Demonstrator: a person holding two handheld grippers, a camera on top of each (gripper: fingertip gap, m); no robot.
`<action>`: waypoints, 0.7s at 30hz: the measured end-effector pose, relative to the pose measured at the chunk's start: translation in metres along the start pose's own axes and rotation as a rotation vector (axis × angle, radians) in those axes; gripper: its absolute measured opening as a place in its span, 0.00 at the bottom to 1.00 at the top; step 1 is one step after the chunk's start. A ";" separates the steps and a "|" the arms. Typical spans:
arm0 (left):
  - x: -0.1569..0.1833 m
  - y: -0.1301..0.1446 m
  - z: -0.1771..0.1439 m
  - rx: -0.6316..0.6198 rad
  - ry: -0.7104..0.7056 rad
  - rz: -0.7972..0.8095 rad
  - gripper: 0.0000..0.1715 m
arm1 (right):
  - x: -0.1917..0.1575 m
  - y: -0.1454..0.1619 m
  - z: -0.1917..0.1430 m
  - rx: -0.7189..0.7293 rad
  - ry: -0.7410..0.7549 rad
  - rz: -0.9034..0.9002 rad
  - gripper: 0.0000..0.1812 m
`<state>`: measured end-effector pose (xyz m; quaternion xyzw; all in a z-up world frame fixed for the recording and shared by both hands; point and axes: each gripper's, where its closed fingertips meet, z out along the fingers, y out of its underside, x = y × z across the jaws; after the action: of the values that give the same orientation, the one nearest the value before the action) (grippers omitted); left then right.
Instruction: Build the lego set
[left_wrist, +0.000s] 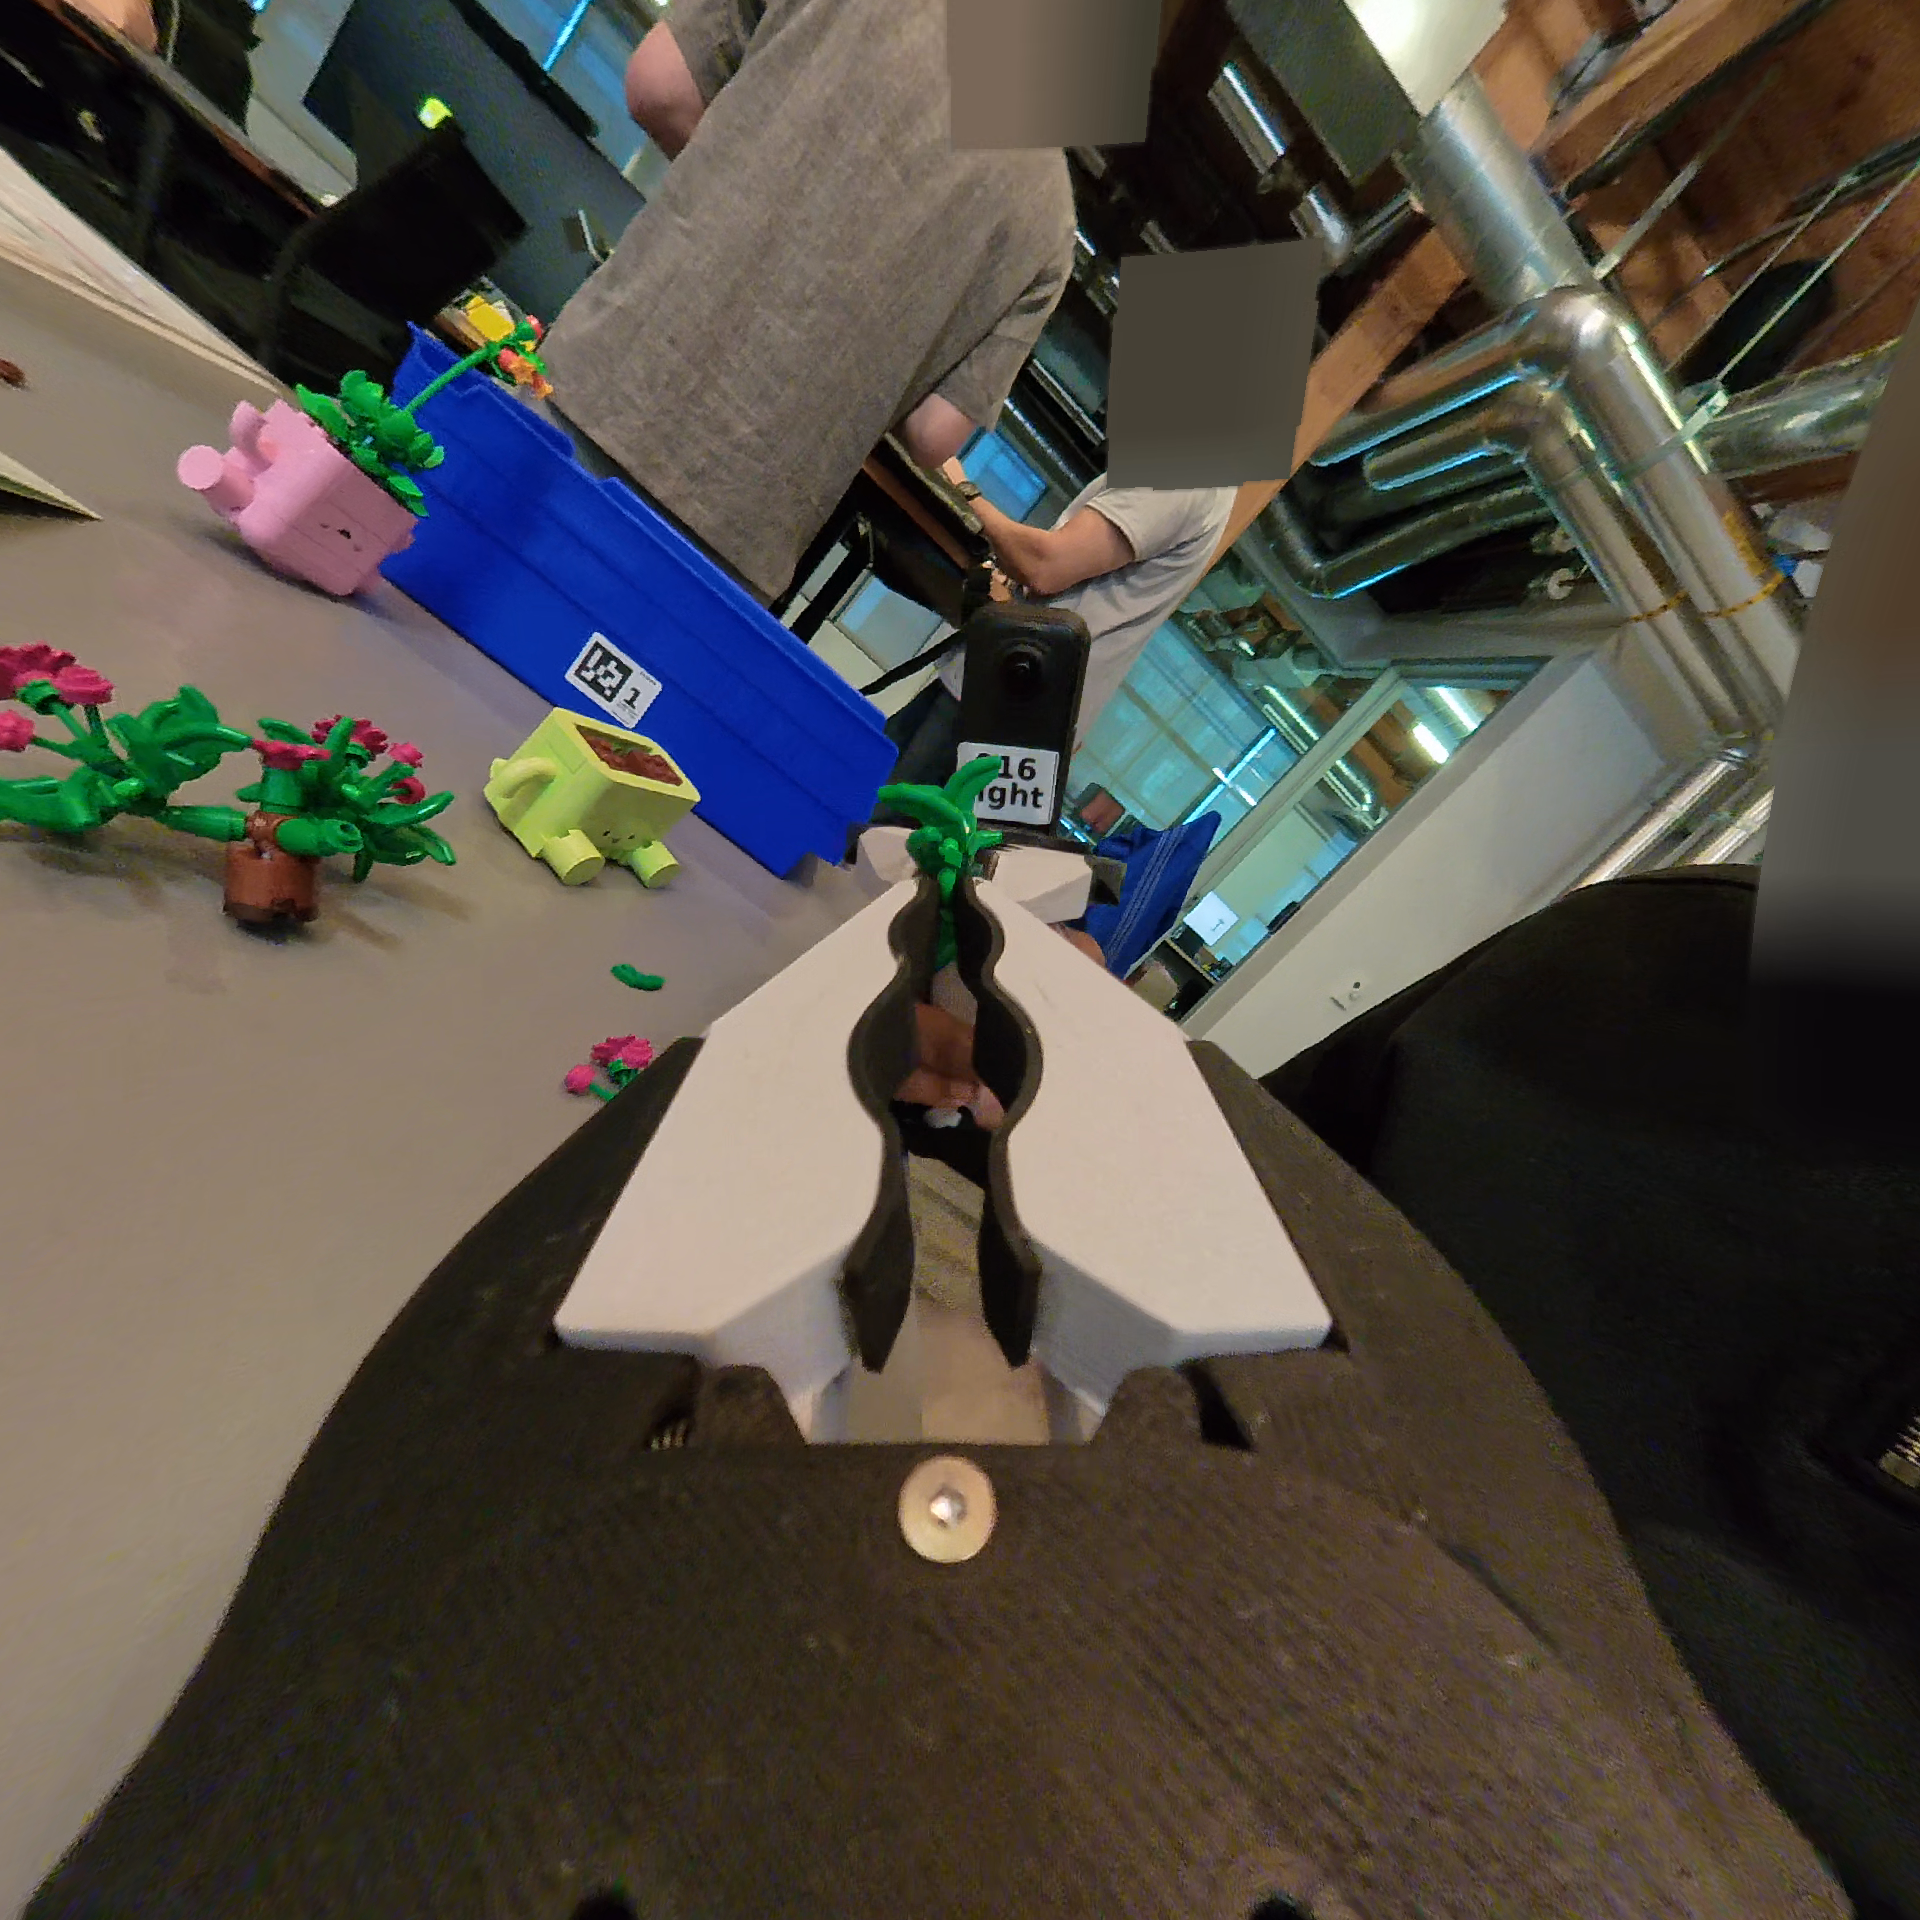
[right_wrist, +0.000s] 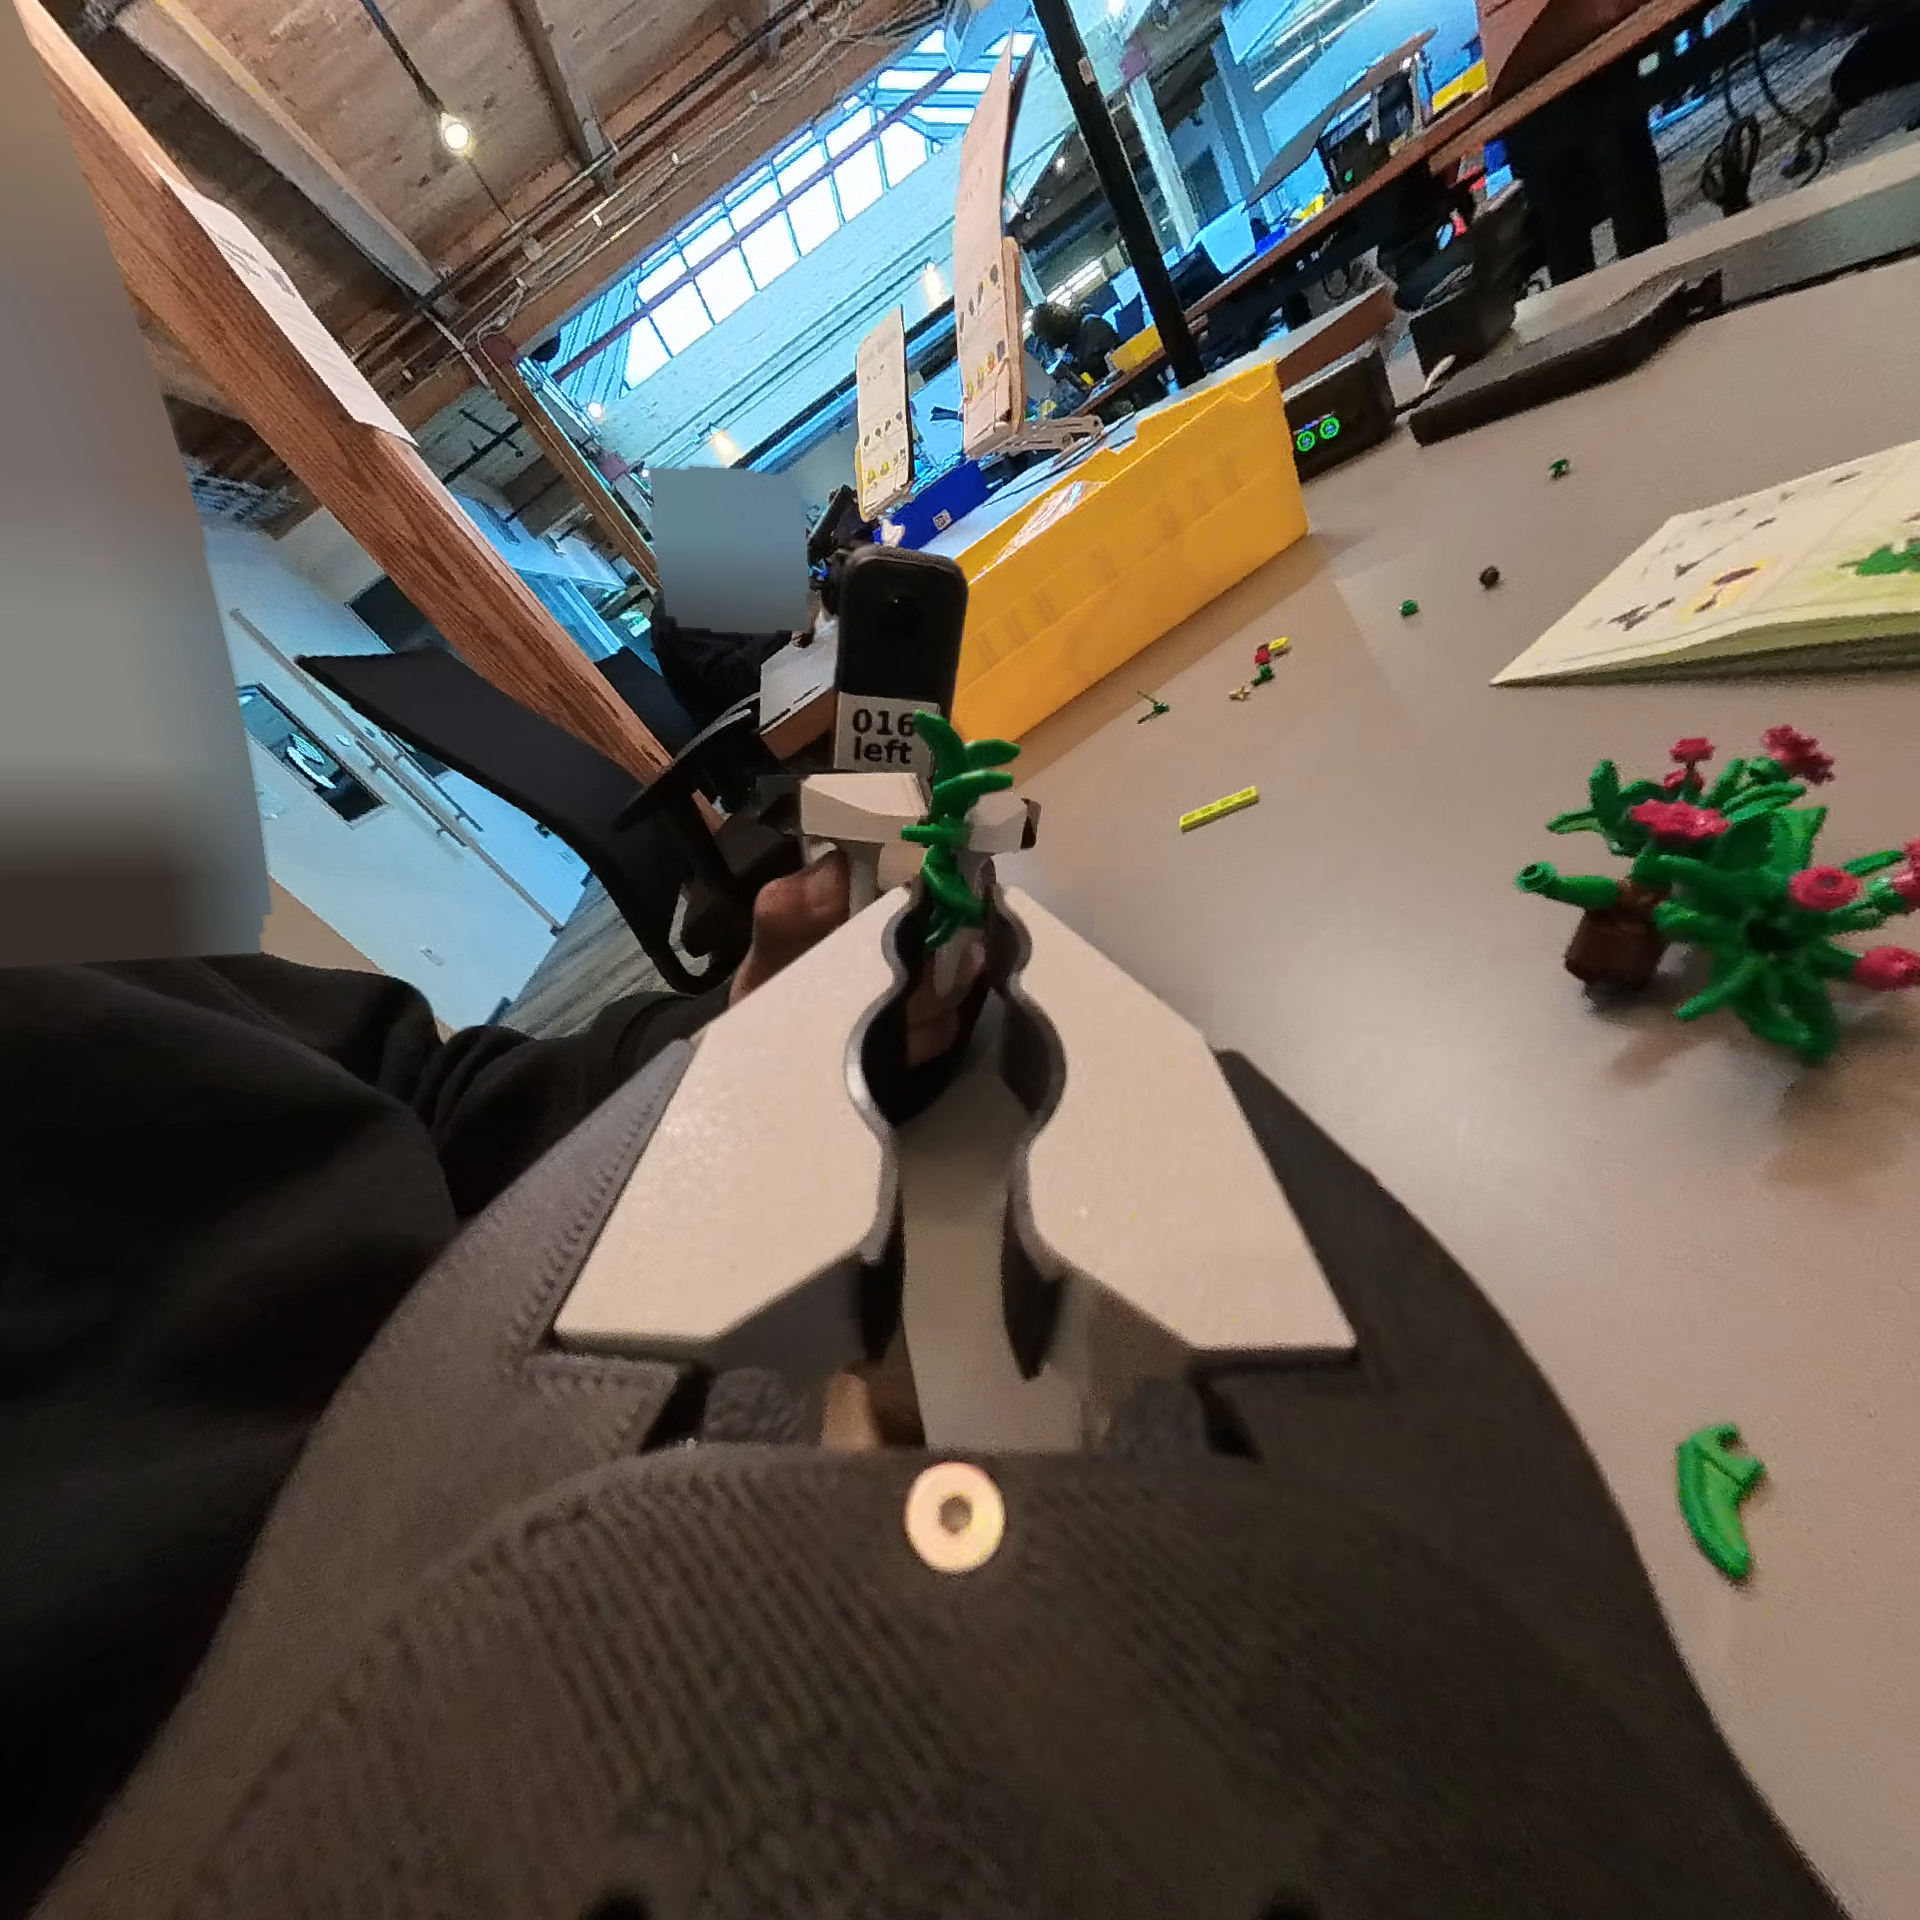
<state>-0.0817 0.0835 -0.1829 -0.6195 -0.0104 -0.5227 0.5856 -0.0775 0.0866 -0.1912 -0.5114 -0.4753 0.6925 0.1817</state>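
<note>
Above the grey table (left_wrist: 260, 1195), both the left gripper (left_wrist: 945, 894) and the right gripper (right_wrist: 951, 894) pinch one green leafy stem (left_wrist: 940, 831); joining seems underway, needing careful alignment next.

Both views are bright and evenly lit, with daylight from the skylight windows (right_wrist: 769, 239) and a ceiling lamp (right_wrist: 454, 132). Soft, faint shadows lie under the flower plants (left_wrist: 312, 800) on the grey desk (left_wrist: 260, 1143). Wide-angle bending curves the pipes (left_wrist: 1558, 343) and beams toward the edges. Corners and near foreground look smeared and soft.
</note>
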 end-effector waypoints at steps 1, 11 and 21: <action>0.000 0.000 0.000 0.003 0.001 -0.005 0.00 | 0.000 0.000 0.000 -0.001 0.006 -0.012 0.07; 0.000 -0.003 -0.002 0.017 0.020 -0.037 0.00 | -0.002 -0.012 -0.008 0.077 -0.022 -0.037 0.13; -0.001 0.007 0.004 -0.044 -0.001 -0.008 0.00 | -0.003 -0.007 -0.005 0.053 -0.007 -0.060 0.05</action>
<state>-0.0751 0.0847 -0.1873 -0.6324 -0.0019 -0.5249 0.5697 -0.0737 0.0899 -0.1836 -0.4892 -0.4727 0.7009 0.2143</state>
